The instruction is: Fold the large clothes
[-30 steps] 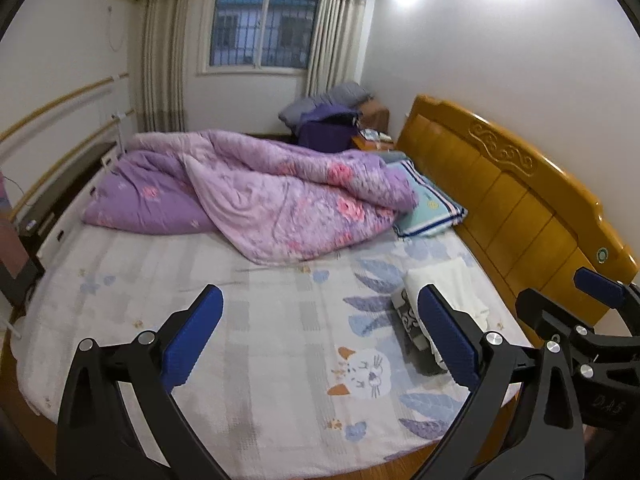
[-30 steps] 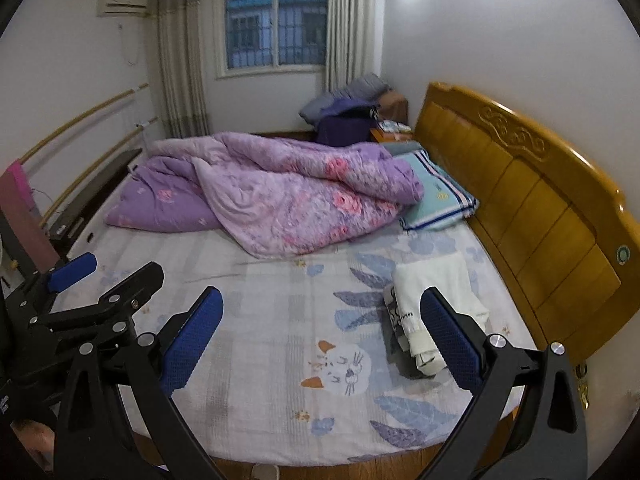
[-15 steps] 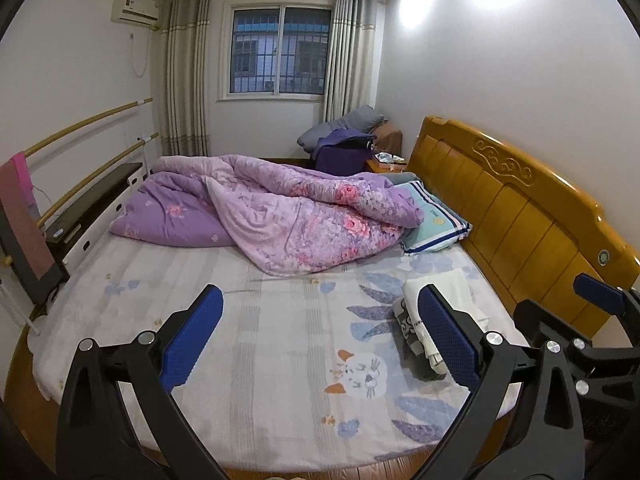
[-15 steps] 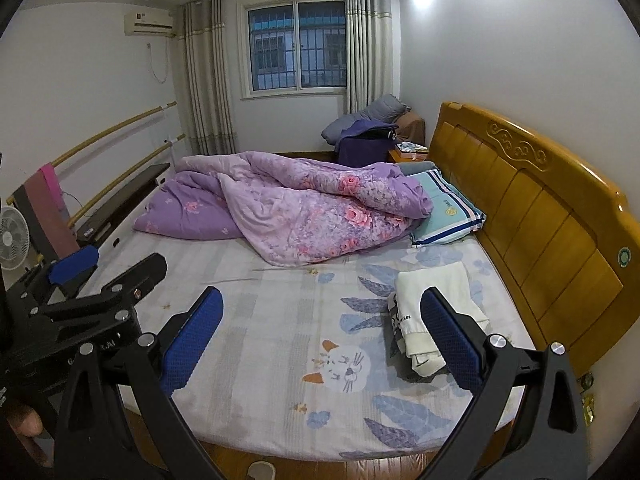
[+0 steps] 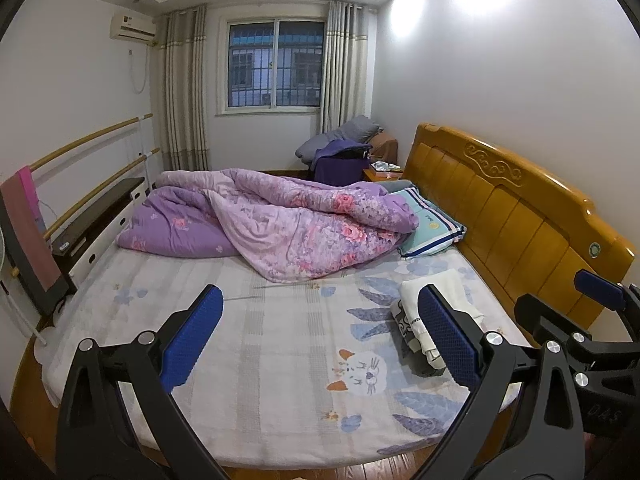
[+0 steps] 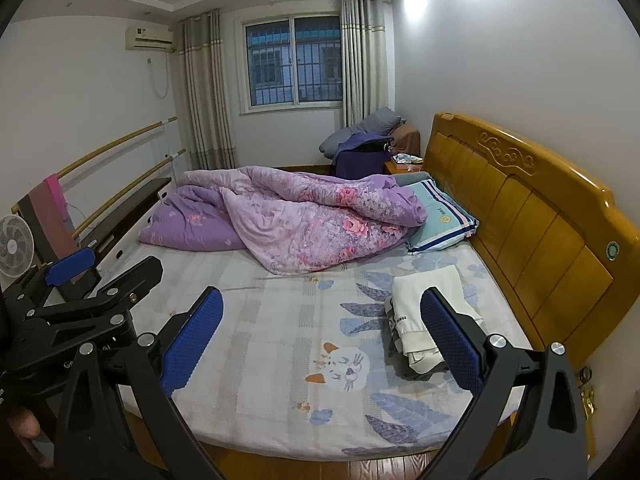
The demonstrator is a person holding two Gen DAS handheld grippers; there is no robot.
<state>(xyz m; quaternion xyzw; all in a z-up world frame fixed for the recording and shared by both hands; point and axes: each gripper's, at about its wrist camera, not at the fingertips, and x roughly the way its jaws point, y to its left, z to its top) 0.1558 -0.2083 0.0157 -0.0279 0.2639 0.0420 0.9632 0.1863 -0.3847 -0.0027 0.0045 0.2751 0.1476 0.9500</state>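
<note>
Both grippers held up off the bed, nothing between the fingers. Left gripper [image 5: 320, 340]: blue pads spread wide, empty. Right gripper [image 6: 322, 340]: same, pads wide apart, empty.

Folded clothes [image 5: 434, 306] lie in a small stack on the bed sheet [image 5: 280, 340], on the right side near the wooden headboard [image 5: 512, 216]: cream-white piece on top, dark/patterned pieces under it. In the left wrist view the right-hand pad [image 5: 448, 336] overlaps the stack in the frame, but the stack sits lower on the bed, not gripped; contact not visible. Same in the right wrist view: stack [image 6: 424, 300] shows just behind the right-hand pad [image 6: 450, 340], apart from the left-hand pad.

Purple floral quilt [image 5: 296, 216] is bunched up on the far half of the bed, w/ a striped teal pillow [image 5: 430, 226] beside it by the headboard. Well apart from both grippers.
</note>
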